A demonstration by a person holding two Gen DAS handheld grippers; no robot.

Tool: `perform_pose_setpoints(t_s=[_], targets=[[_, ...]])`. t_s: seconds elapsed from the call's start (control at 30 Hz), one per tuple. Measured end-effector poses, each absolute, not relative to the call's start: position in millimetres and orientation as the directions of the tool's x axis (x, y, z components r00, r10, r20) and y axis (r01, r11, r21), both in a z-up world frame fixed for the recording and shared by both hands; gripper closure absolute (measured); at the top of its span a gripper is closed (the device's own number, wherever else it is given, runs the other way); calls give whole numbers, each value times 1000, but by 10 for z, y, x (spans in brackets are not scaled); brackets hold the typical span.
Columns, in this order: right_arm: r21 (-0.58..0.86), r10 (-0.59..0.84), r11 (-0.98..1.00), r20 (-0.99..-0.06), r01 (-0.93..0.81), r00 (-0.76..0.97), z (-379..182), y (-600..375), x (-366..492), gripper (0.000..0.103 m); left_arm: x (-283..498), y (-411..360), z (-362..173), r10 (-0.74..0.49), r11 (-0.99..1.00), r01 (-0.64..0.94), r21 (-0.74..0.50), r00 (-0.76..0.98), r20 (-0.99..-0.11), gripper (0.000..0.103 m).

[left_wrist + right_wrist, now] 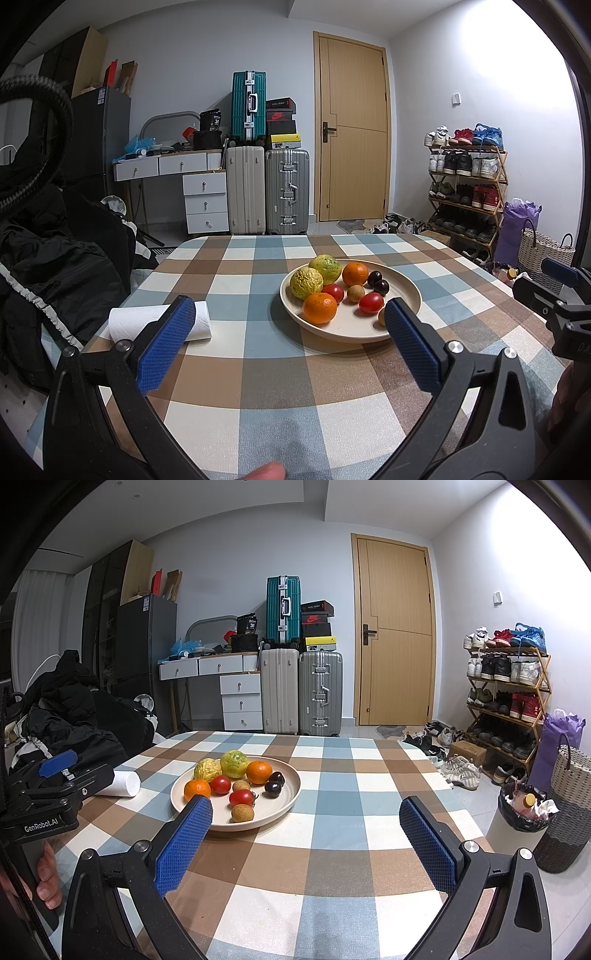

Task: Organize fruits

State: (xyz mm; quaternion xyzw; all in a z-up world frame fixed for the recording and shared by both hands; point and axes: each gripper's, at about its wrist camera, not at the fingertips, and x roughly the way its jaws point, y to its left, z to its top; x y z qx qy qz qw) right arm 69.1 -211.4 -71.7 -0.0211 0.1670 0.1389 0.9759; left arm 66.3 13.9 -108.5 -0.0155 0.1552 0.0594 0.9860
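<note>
2 blue-padded fingers [168,341] of the left gripper [290,341] stood wide apart at the bottom of the left wrist frame, holding nothing, above the checked cloth of the bench [258,369]. The right gripper [306,845] was the same in its own view: fingers [184,845] spread open and empty, low in the frame.

Just beyond the left gripper's fingertips, in the middle of that frame, sat a cream plate [402,284] carrying the fruit. On it lay 2 yellow-green citrus fruits [306,283] at the upper left, touching each other, 2 oranges [320,308], 2 red tomatoes [371,302], 2 dark plums [380,286] side by side toward the right, and a small tan round fruit [356,293] in the centre. Another tan fruit was partly hidden behind the right finger. In the right wrist frame the plate sat left of centre, with the left finger's tip overlapping its near rim.

A roll of white paper [127,321] lay on its side on the bench at the left, well apart from the plate.

Past the bench, suitcases [286,192] stood against the far wall beside a wooden door [354,129], with a shoe rack [467,192] at the right and dark clothing [55,258] piled at the left.
</note>
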Motion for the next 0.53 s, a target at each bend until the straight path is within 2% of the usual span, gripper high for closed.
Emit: perform_pose_setpoints(t_s=[0.53], targets=[[6, 260, 962, -332, -273, 907, -726, -2127, 686, 0, 668, 139, -1099, 110, 993, -119, -12, 945, -309, 1]])
